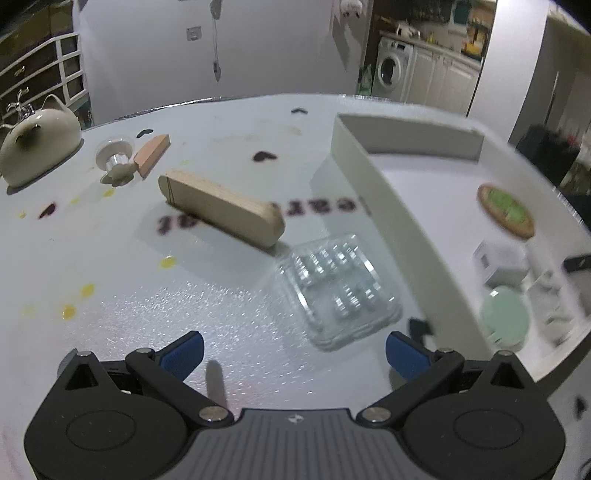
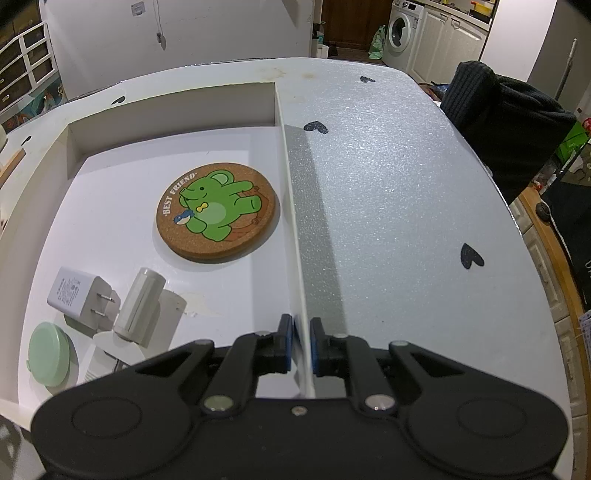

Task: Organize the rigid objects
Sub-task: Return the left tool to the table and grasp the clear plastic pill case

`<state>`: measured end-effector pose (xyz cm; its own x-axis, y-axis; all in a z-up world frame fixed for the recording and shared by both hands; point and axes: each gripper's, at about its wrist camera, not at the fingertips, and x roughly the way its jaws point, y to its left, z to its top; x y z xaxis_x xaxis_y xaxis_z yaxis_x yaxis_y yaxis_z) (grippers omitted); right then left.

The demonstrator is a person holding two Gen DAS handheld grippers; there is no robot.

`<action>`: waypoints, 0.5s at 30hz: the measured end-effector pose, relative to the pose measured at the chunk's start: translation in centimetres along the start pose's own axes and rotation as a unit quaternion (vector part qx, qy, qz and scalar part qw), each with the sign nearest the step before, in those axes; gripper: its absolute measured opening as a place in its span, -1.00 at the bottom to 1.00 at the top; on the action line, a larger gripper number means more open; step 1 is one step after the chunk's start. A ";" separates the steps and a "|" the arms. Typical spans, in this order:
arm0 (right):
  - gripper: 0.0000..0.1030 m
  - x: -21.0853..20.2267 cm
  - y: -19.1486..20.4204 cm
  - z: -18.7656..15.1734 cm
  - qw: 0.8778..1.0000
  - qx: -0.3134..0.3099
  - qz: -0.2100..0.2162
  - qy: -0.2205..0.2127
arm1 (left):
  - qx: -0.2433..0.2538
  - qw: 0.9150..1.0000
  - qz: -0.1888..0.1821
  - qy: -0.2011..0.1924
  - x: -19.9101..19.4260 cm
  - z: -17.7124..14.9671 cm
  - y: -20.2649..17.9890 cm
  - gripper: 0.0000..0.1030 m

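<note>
Pinching the tray [image 2: 291,206] wall in your right tongs [image 2: 300,345] steadies it near the surface's [image 1: 129,295] right edge, while your wide, empty left tongs [image 1: 294,354] hover by the clear case [image 1: 338,291] just outside it.

walls: white [image 2: 221,33] | washing machine [image 2: 404,27] beside white cabinets [image 2: 454,37] | drawer unit [image 1: 44,70] left
</note>
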<state>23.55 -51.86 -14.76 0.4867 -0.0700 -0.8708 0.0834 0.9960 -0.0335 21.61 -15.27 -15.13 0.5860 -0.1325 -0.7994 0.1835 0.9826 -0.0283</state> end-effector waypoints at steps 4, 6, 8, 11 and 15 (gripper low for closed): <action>-0.78 0.0 0.0 0.0 1.000 0.001 -0.001 0.000 | 0.007 1.000 0.012 -0.004 0.8 0.2 0.1 1.00; -0.78 0.0 0.0 0.0 1.000 0.002 0.000 0.000 | 0.011 1.000 0.023 -0.009 1.1 0.6 0.3 1.00; -0.78 0.0 -0.1 0.0 1.000 0.003 0.000 0.000 | 0.012 0.999 0.028 -0.011 1.5 1.0 0.5 1.00; -0.78 0.0 -0.1 0.0 1.000 0.003 0.000 0.000 | 0.025 0.999 0.022 -0.016 2.0 1.7 0.8 1.00; -0.78 0.0 -0.1 0.1 1.000 0.004 0.000 0.000 | 0.090 0.996 0.001 -0.029 2.6 2.5 0.3 0.98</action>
<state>23.61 -51.92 -14.76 0.4863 -0.0691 -0.8710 0.0903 0.9955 -0.0285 25.13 -15.63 -15.74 0.6299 -0.1432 -0.7634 0.3176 0.9444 0.0849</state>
